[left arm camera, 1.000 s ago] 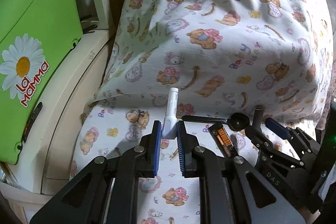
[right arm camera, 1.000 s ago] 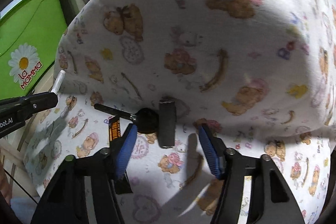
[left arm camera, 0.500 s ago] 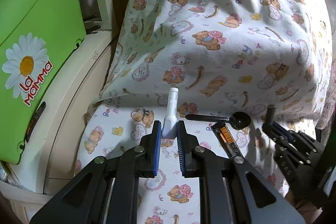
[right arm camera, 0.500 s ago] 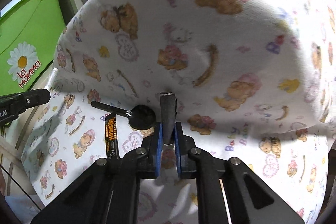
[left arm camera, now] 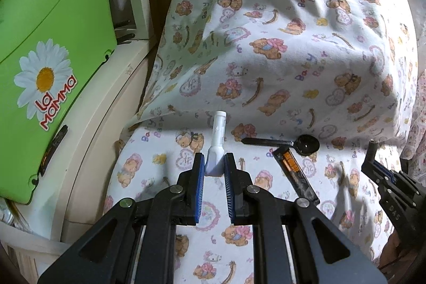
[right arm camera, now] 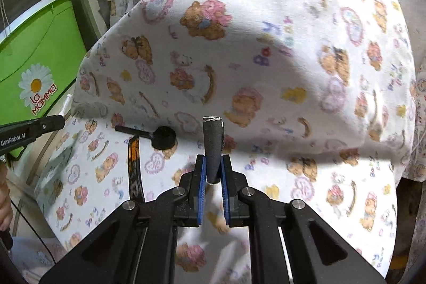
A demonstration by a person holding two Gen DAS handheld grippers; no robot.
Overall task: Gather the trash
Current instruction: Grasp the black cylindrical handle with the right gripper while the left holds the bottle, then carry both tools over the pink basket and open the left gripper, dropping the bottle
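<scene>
My left gripper (left arm camera: 214, 169) is shut on a white plastic tube (left arm camera: 217, 143) that sticks up and forward from the jaws, above the teddy-bear sheet. My right gripper (right arm camera: 213, 169) is shut on a dark grey cylinder (right arm camera: 212, 148) held upright and lifted off the sheet; it also shows at the right edge of the left wrist view (left arm camera: 372, 156). A black plastic spoon (left arm camera: 282, 143) and a black-and-orange coffee sachet (left arm camera: 294, 175) lie on the sheet between the grippers; both show in the right wrist view, spoon (right arm camera: 157, 136) and sachet (right arm camera: 134, 167).
A green bin with a daisy and "La Mamma" logo (left arm camera: 45, 65) stands at the left on a cream unit (left arm camera: 106, 119). The bear-print sheet (left arm camera: 293, 44) rises into a tall draped mound behind the items. The left gripper's tip (right arm camera: 34, 129) enters the right wrist view at left.
My right gripper closed on the dark cylinder beside the spoon and lifted it back off the sheet. My left gripper stayed shut on the white tube and drew back slightly.
</scene>
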